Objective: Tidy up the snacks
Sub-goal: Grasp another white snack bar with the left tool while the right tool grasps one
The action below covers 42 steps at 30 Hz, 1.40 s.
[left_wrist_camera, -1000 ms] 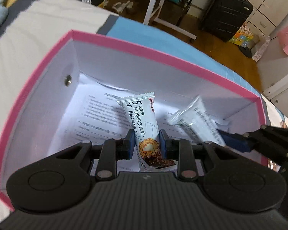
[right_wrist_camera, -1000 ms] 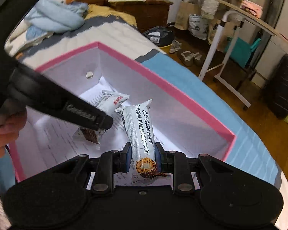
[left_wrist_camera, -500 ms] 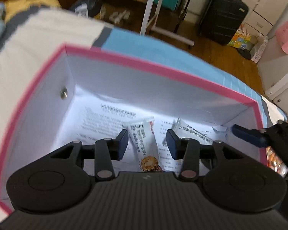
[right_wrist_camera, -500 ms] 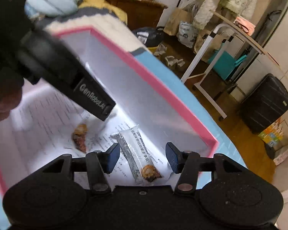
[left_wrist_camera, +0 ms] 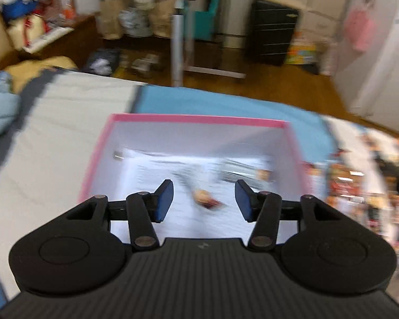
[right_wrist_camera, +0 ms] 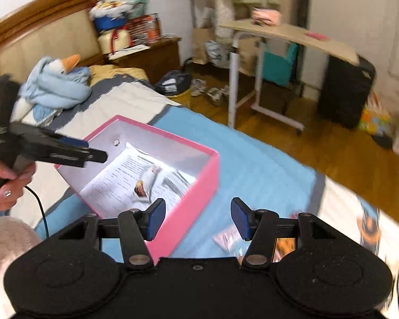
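On the bed [right_wrist_camera: 252, 159], pink box [right_wrist_camera: 199, 194] holds two snack bars [right_wrist_camera: 146, 183] on paper [right_wrist_camera: 111, 183].

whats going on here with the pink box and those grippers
A person is sorting snacks into the pink box on the bed, a hand-held gripper in each hand. Two wrapped snack bars lie inside on a printed sheet. The left hand-held gripper and right hand-held gripper have just been opening; nothing is between their fingers.

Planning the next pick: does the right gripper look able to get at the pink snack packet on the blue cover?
Probably yes. The right gripper is open and empty, and the pink snack packet lies uncovered just below it, outside the pink box.
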### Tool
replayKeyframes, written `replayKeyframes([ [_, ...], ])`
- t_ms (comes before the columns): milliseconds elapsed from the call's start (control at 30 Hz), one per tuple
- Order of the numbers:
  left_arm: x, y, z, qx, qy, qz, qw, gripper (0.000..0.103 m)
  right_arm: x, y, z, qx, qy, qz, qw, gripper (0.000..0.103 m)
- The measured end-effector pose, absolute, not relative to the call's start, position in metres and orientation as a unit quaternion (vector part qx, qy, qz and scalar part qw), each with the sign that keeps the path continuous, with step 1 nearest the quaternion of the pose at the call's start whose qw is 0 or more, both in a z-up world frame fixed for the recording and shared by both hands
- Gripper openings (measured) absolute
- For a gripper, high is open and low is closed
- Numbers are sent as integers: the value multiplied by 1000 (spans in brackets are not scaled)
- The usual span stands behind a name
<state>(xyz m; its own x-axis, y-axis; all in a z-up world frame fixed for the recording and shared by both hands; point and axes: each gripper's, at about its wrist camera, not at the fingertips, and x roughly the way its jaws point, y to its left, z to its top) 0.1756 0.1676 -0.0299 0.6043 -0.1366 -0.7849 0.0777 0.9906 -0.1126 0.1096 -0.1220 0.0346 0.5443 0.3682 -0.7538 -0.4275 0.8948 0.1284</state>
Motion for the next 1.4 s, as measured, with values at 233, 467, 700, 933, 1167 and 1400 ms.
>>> replayKeyframes([
  [233,133,102,11,-4,411,-142,900,50,89,-163,26,6,416,203,886,62],
  [467,123,24,-6,35,427,-189,884,50,100,-195,4,25,431,155,889,63],
  [700,159,-26,-60,56,451,-196,869,46,137,-233,-41,78,493,107,860,63],
  [933,207,-50,-104,63,458,-170,870,46,168,-267,-94,145,526,74,835,63],
  [1167,238,-67,-152,75,468,-147,868,37,187,-287,-153,193,538,56,819,60],
  [1400,253,-69,-180,93,466,-112,873,38,193,-285,-165,196,532,60,821,57],
])
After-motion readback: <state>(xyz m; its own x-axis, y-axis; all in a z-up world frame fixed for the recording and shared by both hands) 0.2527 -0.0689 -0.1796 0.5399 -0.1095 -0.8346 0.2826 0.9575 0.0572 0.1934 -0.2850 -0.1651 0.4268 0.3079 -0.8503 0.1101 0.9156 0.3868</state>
